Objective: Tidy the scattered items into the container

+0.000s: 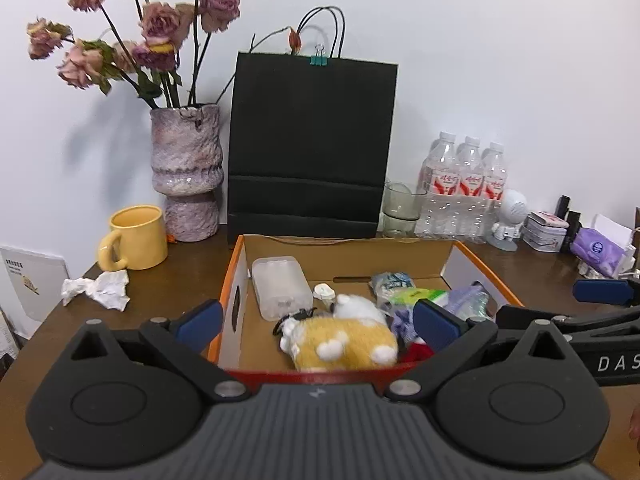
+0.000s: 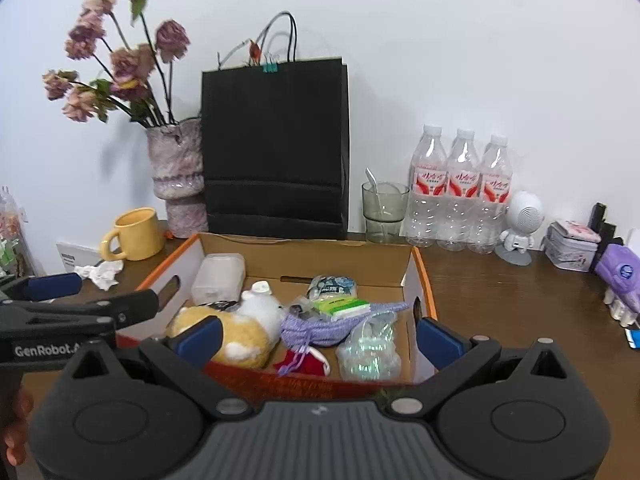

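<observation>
Orange-edged cardboard box [image 1: 400,258] at 12 o'clock already holds the yellow-and-white plush toy [image 1: 344,336], clear plastic case [image 1: 280,286] and packets. Left gripper [image 1: 318,320] and right gripper [image 2: 318,338] both spread wide, empty. Likely left: crumpled white tissue [image 1: 100,288] at 10 o'clock.

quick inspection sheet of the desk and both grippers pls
surface: brown wooden table, crowded along the wall
job's things: cardboard box holds plush toy, clear plastic case, purple pouch, snack packets
clutter: crumpled tissue beside yellow mug, outside the box
grippers: left gripper open, empty; right gripper open, empty
cables: nothing seen
surroundings: vase of dried roses, black paper bag, three water bottles, glass, white wall
</observation>
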`<state>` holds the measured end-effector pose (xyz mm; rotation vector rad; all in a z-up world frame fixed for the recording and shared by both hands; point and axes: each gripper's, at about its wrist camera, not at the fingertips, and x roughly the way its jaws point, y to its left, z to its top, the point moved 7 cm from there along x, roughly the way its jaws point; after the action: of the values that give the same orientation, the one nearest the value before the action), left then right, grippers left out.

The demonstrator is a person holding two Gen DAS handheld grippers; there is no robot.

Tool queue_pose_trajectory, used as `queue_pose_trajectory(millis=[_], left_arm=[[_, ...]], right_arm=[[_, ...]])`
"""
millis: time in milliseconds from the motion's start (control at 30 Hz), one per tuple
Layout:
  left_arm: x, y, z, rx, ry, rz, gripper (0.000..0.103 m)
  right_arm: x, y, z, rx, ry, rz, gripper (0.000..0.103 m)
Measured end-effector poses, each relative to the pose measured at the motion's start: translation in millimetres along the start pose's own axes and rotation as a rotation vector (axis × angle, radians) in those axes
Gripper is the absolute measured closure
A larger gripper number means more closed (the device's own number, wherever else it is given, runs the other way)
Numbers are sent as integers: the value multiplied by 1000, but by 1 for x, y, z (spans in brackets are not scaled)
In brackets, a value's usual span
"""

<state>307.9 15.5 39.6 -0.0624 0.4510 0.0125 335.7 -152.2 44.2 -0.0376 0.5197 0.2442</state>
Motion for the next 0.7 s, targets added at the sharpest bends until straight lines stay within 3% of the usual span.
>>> queue_pose_trajectory(millis=[300, 700], left_arm=[[-53, -8, -14, 32, -26, 20, 0], [-81, -8, -28, 37, -18, 31, 0]], right_arm=[[-55, 10, -19, 2, -13, 6, 0], [-84, 17, -36, -2, -19, 6, 0]])
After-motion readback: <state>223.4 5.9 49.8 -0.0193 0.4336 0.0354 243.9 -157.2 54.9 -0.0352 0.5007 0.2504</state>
